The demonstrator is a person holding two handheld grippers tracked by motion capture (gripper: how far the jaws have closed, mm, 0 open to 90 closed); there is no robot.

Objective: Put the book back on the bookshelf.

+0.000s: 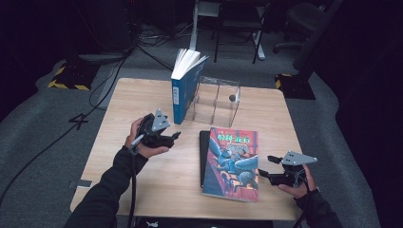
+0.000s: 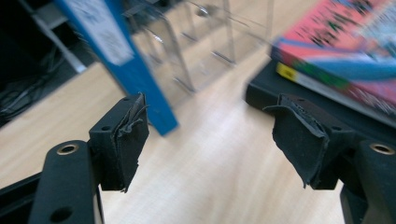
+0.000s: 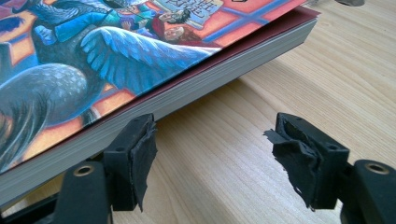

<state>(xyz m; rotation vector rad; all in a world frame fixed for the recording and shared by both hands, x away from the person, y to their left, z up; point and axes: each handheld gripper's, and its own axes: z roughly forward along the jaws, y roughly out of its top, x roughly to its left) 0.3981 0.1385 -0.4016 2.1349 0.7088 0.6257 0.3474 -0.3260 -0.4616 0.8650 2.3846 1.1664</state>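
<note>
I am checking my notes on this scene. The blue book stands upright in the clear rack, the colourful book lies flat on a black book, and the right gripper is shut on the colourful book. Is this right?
Not quite. The right gripper is open: in the right gripper view its jaws stand apart over bare table beside the colourful book, gripping nothing. The blue book does stand upright at the clear rack, and the colourful book does lie on the black book.

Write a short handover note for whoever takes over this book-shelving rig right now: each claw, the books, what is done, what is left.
Left claw: open, nothing between the jaws, near the upright blue paperback book.
Right claw: open, nothing held, beside the colourful illustrated paperback book.
Done: blue book stands against the clear acrylic divider rack.
Left: illustrated book and the flat black book under it lie on the light wooden table, probably to be shelved.
</note>
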